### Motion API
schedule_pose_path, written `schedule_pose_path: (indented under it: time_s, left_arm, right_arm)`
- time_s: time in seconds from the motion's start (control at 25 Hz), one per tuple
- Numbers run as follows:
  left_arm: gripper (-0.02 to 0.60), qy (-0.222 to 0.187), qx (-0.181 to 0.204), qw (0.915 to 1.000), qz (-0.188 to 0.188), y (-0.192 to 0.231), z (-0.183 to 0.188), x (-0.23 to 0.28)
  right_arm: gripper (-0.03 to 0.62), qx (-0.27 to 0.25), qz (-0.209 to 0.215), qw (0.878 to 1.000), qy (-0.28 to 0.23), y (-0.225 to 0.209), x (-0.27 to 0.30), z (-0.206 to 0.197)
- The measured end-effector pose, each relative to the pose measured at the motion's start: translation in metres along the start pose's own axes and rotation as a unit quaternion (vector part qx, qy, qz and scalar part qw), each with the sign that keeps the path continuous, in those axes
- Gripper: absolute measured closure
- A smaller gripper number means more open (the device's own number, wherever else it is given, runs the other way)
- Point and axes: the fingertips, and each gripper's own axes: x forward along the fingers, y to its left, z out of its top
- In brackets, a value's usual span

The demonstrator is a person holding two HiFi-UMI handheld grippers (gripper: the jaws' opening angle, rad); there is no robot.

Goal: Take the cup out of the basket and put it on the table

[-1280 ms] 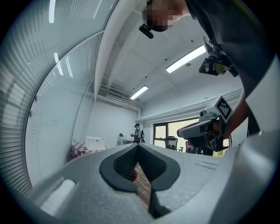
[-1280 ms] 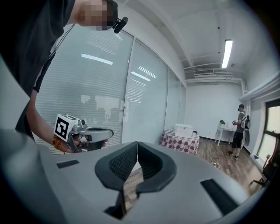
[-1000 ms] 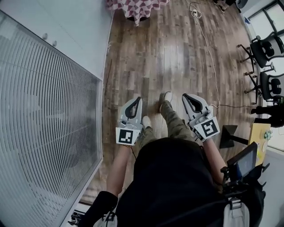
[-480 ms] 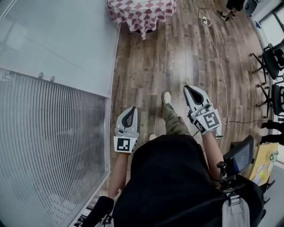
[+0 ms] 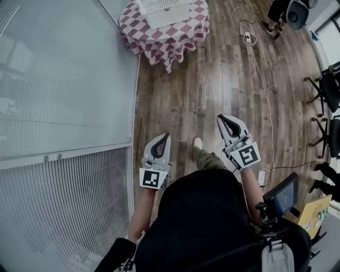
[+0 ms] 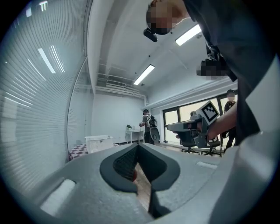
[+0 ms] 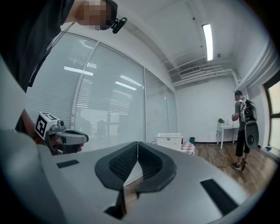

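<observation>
Head view, looking down at a person standing on the wooden floor beside a glass wall. Left gripper and right gripper are held out at waist height, well apart from each other. In each gripper view the jaws meet at the tips with nothing between them. The white basket stands on the round worktop with a red-and-white checked cloth, far ahead of both grippers. The contents of the basket cannot be made out, so the cup's place cannot be told.
</observation>
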Motion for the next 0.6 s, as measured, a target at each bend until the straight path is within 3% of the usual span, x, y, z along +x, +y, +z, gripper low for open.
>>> schedule_pose_path:
  time_s: [0.36, 0.6]
  left_arm:
    - [0.577, 0.004, 0.023, 0.9996, -0.013, 0.026, 0.030, 0.150]
    - [0.577, 0.030, 0.062, 0.9967, -0.043, 0.104, 0.043, 0.227]
  right_arm:
    - [0.582, -0.014, 0.030, 0.999, 0.003, -0.096, 0.067, 0.000]
    - [0.582, -0.004, 0.004, 1.000, -0.009, -0.131, 0.114, 0.009]
